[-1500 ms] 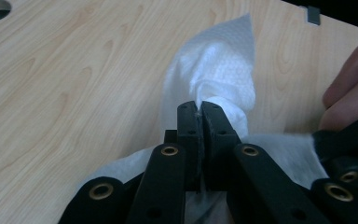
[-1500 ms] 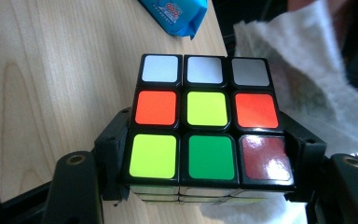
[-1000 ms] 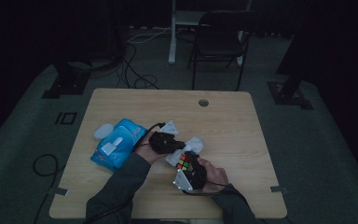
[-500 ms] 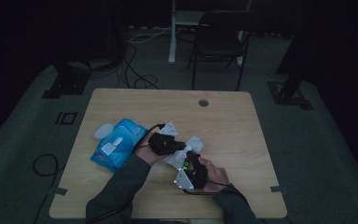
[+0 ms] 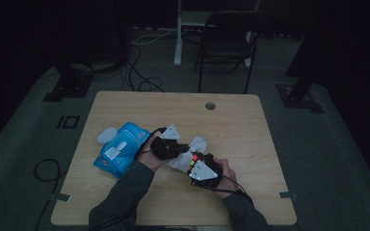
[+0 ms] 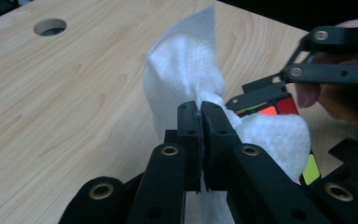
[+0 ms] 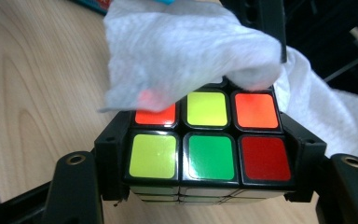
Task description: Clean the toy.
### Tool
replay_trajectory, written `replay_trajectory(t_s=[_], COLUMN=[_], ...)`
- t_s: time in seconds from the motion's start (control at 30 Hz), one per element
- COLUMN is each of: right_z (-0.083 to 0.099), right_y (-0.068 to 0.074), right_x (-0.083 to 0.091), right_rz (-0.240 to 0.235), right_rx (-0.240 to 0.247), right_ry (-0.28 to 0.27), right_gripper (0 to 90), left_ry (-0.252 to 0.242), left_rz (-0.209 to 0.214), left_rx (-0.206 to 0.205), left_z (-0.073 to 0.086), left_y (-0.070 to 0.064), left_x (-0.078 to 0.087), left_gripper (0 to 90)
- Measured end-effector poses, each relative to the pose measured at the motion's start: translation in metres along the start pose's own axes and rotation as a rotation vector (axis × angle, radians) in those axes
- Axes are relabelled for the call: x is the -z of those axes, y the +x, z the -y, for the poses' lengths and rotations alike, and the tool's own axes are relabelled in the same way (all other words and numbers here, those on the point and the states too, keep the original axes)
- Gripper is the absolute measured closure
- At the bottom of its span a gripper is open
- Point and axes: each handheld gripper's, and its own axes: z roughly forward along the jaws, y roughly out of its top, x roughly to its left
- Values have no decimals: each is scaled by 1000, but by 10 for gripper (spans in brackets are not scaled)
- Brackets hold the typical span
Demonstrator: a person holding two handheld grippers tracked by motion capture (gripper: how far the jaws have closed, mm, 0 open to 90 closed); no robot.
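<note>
Left gripper jaws closed on wipe; right gripper jaws clamp cube. Risk: hard wiping could dislodge cube.

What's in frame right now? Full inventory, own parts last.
Puzzle cube: 1, multicolour, clamped in the right tool.
Wipe: 1, white, pinched by the left tool, draped on the cube.
Wipes pack: 1, blue, table left.
Lid-like white piece: 1, beside the pack.
Table: 1, light wood, with a cable hole.
Chair: 1, dark, behind the table.
Left tool: black, shut.
Right tool: black, around the cube.
</note>
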Motion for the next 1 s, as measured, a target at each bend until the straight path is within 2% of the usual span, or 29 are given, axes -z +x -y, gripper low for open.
replay_trajectory(t_s=[0.13, 0.3, 0.4, 0.6, 0.63, 0.73, 0.87, 1.0], right_z=[3, 4, 5, 7, 7, 8, 10, 10], right_y=[-7, -14, -17, -24, -24, -31, -35, -35], right_x=[1, 2, 1, 0, 0, -1, -1, -2], right_rz=[-50, -89, -107, -141, -141, -184, -212, -227], right_rx=[-82, -150, -175, -258, -258, -325, -342, -337], right_ry=[-16, -24, -21, 2, 2, 25, 49, 57], right_gripper=[338, 338, 338, 338, 338, 338, 338, 338], left_ry=[-38, -80, -90, -98, -98, -90, -72, -59], left_rz=[-30, -36, -43, -30, -30, -23, -16, -13], left_rx=[3, 23, 21, 12, 12, 5, -5, -15], left_z=[2, 8, 10, 9, 9, 9, 9, 8], left_y=[-9, -13, -16, -23, -23, -26, -27, -27], left_x=[2, 5, 7, 5, 5, 2, -1, -2], left_gripper=[879, 879, 879, 879, 878, 878, 878, 878])
